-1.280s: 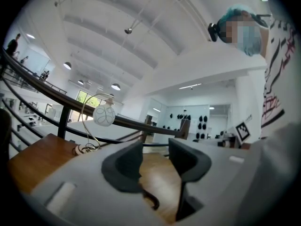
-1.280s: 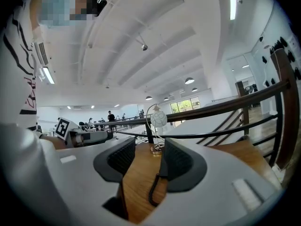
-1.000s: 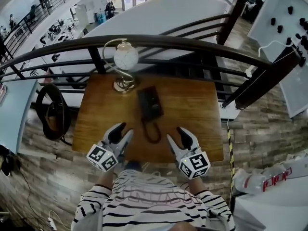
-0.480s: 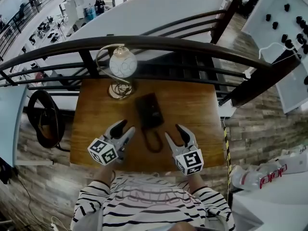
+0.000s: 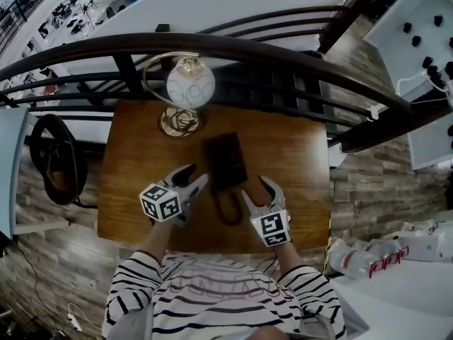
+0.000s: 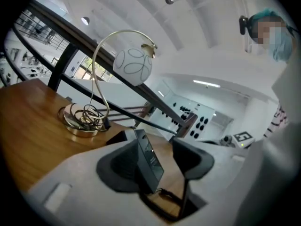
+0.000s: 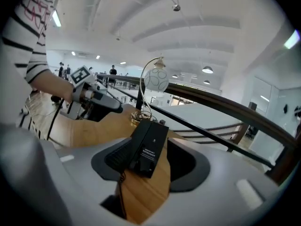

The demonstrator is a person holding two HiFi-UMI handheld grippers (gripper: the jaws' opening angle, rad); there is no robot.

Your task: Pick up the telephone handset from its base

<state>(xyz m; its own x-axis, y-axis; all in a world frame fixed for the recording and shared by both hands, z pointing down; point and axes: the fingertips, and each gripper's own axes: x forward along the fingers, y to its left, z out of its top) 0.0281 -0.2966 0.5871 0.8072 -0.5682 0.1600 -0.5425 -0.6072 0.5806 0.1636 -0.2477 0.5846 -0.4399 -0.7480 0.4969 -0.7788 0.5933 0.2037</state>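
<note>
Lamplight aside, one desk lamp (image 5: 189,85) with a round white globe stands at the far left of the one wooden table (image 5: 131,183), just in front of a dark curved railing (image 5: 233,48). To its near right, the left gripper (image 5: 197,175) points rightward at the table's middle. Its two jaws are spreading apart, with nothing pressed between the pads. One black telephone (image 5: 225,161) lies flat at the centre of the table, just beyond those tips, with its handset down on the base. One dark cord (image 5: 228,207) loops from its near end toward the person. Right of the cord, the right gripper (image 5: 255,188) points at the telephone. Its two jaws are also widening and grip nothing, and the telephone lies ahead of them.
</note>
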